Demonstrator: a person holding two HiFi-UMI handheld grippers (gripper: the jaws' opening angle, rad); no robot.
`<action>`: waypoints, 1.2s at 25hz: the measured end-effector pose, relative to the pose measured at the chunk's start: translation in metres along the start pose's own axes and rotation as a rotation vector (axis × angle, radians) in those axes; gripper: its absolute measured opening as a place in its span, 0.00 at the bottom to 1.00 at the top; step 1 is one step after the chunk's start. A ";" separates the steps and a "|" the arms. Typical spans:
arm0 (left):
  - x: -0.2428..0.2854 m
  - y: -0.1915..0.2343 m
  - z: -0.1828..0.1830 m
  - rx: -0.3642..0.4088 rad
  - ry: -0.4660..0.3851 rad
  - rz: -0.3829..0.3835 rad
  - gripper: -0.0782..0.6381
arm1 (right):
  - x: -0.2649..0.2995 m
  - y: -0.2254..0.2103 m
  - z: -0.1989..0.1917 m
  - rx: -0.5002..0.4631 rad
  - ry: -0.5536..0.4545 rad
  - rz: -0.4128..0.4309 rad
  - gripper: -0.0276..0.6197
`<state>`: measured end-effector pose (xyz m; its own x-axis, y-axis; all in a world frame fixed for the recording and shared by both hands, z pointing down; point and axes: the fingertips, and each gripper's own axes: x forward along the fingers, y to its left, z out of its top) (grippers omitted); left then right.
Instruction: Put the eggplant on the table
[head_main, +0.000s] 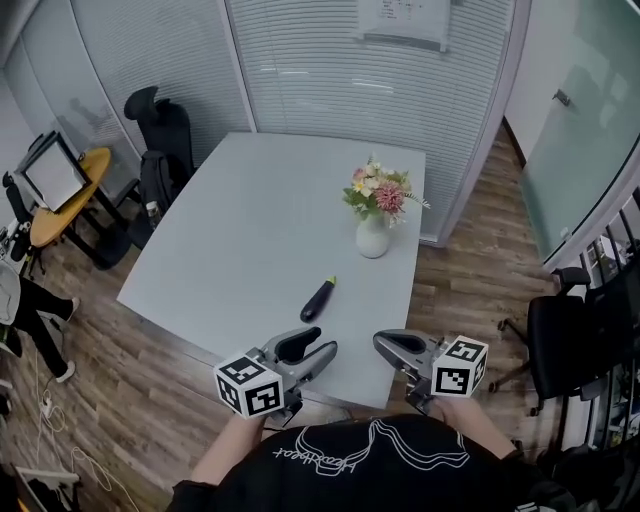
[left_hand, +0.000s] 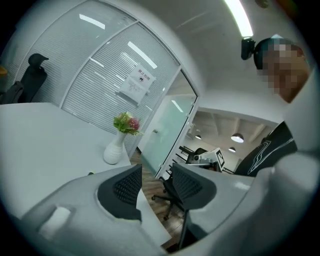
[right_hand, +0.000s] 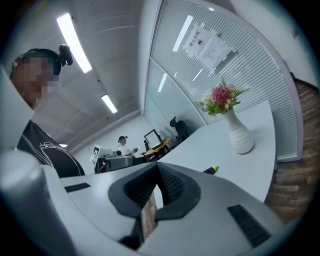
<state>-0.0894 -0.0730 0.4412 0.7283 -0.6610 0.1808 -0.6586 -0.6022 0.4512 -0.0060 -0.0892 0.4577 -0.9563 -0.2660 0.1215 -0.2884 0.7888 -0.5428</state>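
A dark purple eggplant (head_main: 318, 299) with a green stem lies flat on the grey table (head_main: 240, 230), near its front edge. Both grippers hover over that front edge, short of the eggplant and apart from it. My left gripper (head_main: 322, 352) stands open, and its view shows a clear gap with nothing between the black pads (left_hand: 125, 187). My right gripper (head_main: 384, 345) has its pads (right_hand: 170, 185) meeting at the tips and holds nothing. The right gripper view catches only the eggplant's stem end (right_hand: 212, 170). In the left gripper view the eggplant (left_hand: 90, 173) is a small dark speck behind the jaw.
A white vase of flowers (head_main: 372, 238) stands on the table beyond the eggplant, towards the right edge. Black office chairs sit to the right (head_main: 570, 340) and at the far left (head_main: 160, 130). A round yellow table (head_main: 60, 200) is at left. Blinds and glass walls enclose the room.
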 end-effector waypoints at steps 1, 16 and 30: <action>-0.003 -0.008 0.003 0.001 -0.012 -0.010 0.38 | 0.001 0.005 0.001 -0.009 0.001 0.016 0.06; -0.014 -0.051 0.009 0.098 -0.033 -0.028 0.13 | -0.002 0.042 0.005 -0.090 -0.005 0.097 0.06; -0.008 -0.043 0.009 0.104 -0.020 -0.029 0.13 | 0.002 0.032 0.004 -0.083 -0.005 0.058 0.06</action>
<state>-0.0687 -0.0459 0.4122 0.7441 -0.6508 0.1508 -0.6541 -0.6639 0.3624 -0.0173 -0.0663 0.4373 -0.9713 -0.2209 0.0878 -0.2356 0.8463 -0.4778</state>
